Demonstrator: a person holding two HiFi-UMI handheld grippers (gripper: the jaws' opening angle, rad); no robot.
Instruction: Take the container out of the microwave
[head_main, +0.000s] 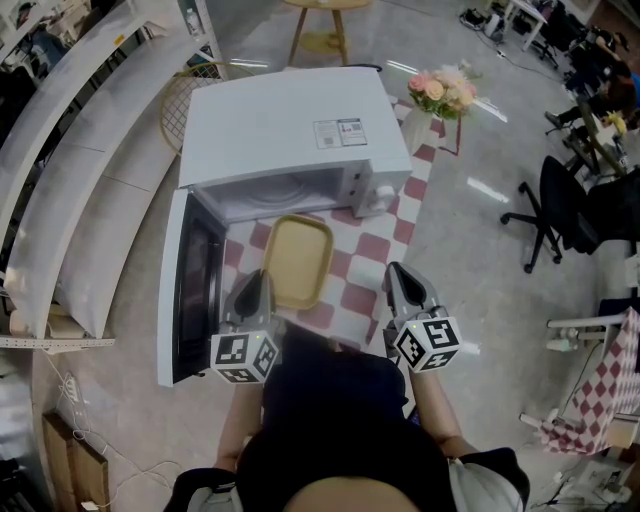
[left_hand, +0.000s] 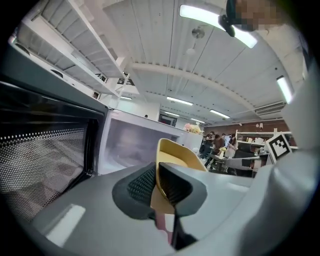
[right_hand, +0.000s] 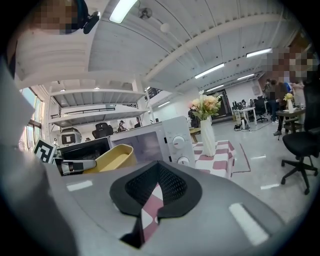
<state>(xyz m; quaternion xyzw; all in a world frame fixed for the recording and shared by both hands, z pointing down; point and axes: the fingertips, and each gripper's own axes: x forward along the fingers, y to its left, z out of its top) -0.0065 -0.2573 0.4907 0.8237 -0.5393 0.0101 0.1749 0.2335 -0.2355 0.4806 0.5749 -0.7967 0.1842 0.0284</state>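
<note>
Most of the task looks done. The white microwave (head_main: 285, 125) stands at the far side of the bench (head_main: 375, 250), which is covered by a red-and-white checked cloth. Its door (head_main: 190, 285) is swung fully open to the left. The cavity (head_main: 280, 192) shows only its bare turntable floor, with nothing inside.

The yellow plastic container (head_main: 297, 260), a shallow rectangular tub, is wholly outside. It sits just near of the cavity mouth, over the checked cloth, and it looks empty. I cannot tell whether its base rests on the cloth or hangs slightly above it. In the right gripper view it appears tilted.

By my reading, what is left is small: carry or settle the container on the bench clear of the door, let go, and perhaps close the door.

The left tool (head_main: 255, 278) is clamped on the container's near-left rim. In its own view the yellow wall runs straight between the two ribbed pads, which press on it from both sides. The container therefore extends from this tool toward the microwave.

The right tool (head_main: 402, 275) is to the right of the container and apart from it. Its jaws are together on nothing, and only checked cloth shows past them.
</note>
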